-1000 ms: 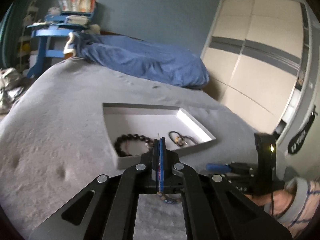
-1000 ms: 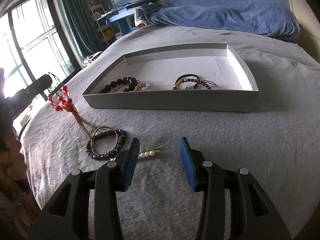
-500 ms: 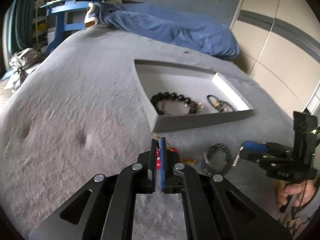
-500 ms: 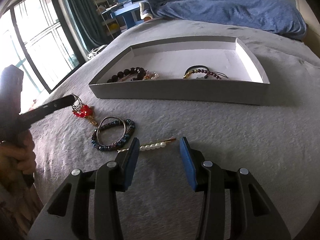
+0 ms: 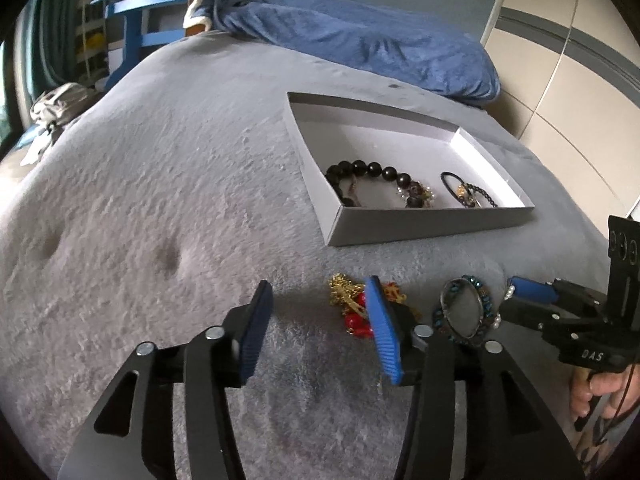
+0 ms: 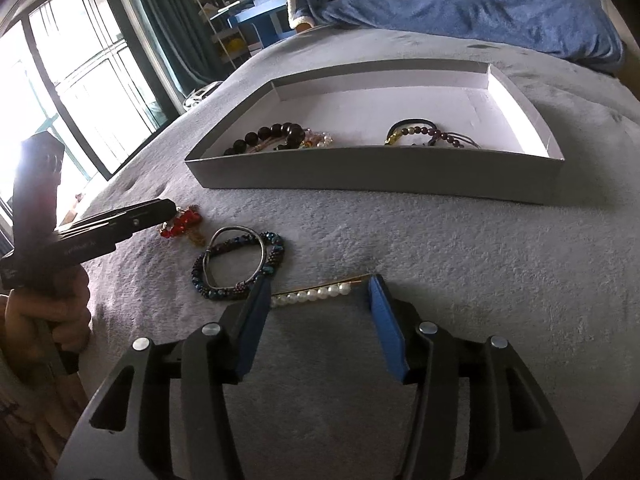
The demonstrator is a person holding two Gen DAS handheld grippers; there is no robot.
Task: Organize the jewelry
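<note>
A grey cardboard tray lies on the bed with a black bead bracelet and a dark cord bracelet inside. On the blanket in front lie a red and gold beaded piece, a blue bead bracelet with a metal bangle and a pearl hairpin. My left gripper is open and empty, its right finger over the red piece. My right gripper is open, its fingers either side of the hairpin.
A blue duvet lies at the far end of the bed. A blue desk stands beyond it. A window is at the left, wardrobe doors at the right.
My left gripper came down to the blanket with the red and gold piece, then opened and let it go. My right gripper moved closer to the pearl hairpin, staying open.
</note>
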